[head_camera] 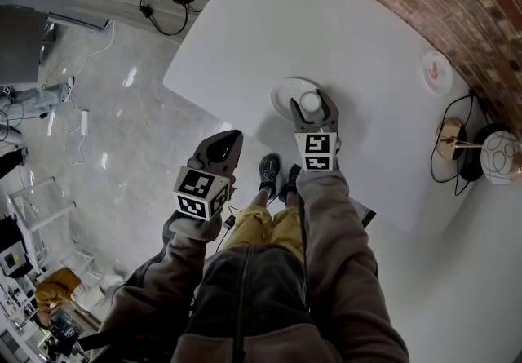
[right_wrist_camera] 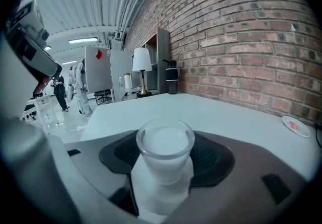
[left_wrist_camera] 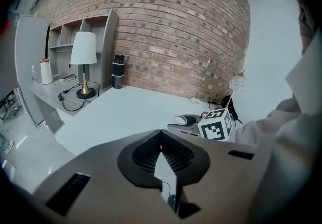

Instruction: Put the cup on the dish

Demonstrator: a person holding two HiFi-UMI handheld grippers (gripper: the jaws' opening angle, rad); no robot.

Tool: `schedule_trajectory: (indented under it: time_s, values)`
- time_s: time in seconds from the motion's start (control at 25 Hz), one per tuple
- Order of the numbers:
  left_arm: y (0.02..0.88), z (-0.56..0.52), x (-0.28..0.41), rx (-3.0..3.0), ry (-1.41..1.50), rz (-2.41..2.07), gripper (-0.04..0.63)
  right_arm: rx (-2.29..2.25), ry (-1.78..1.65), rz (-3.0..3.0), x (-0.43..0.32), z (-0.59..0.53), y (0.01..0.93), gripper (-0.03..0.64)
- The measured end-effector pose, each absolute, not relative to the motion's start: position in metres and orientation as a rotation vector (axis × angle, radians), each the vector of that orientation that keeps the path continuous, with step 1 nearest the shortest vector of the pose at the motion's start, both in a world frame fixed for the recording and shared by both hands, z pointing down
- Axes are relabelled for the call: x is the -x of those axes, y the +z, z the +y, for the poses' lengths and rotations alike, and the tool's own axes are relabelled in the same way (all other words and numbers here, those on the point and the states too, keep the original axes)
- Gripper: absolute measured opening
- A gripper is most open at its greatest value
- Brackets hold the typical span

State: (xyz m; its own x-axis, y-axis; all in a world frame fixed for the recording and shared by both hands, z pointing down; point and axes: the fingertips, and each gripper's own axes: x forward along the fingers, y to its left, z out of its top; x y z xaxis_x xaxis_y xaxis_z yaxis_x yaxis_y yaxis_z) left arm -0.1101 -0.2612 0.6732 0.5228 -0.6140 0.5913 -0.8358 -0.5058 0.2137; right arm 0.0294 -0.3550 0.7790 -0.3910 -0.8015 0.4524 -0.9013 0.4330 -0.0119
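Observation:
A frosted white cup (head_camera: 310, 102) stands upright between the jaws of my right gripper (head_camera: 312, 97), which is shut on it. The cup (right_wrist_camera: 166, 151) fills the middle of the right gripper view, gripped at both sides by the right gripper (right_wrist_camera: 166, 140). It is over the right part of a white dish (head_camera: 285, 95) on the white table (head_camera: 359, 51); whether it rests on the dish I cannot tell. My left gripper (head_camera: 222, 148) is shut and holds nothing, off the table's near edge. The left gripper (left_wrist_camera: 162, 153) looks toward the dish (left_wrist_camera: 181, 118).
A small plate with a red mark (head_camera: 436, 73) lies near the brick wall. A black bottle (left_wrist_camera: 117, 72) stands at the table's far corner, and a lamp (left_wrist_camera: 83, 64) with cables on a side shelf. Another lamp (head_camera: 453, 141) and cables are at the right.

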Motion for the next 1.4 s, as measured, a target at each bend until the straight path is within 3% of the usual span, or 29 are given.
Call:
schedule_trajectory:
  time_s: [0.6, 1.04, 1.4]
  values:
    - [0.603, -0.287, 0.089, -2.35, 0.428, -1.276, 0.005, -1.564, 0.276, -2.354, -0.075, -0.312, 0.648, 0.285]
    - [0.523, -0.305, 0.094, -2.382, 0.294, -1.397, 0.005, -1.725, 0.309, -2.26, -0.13, -0.278, 0.58, 0.167]
    - [0.456, -0.317, 0.089, -2.45, 0.18, -1.429, 0.005, -1.854, 0.235, -2.249, -0.147, -0.278, 0.505, 0.012]
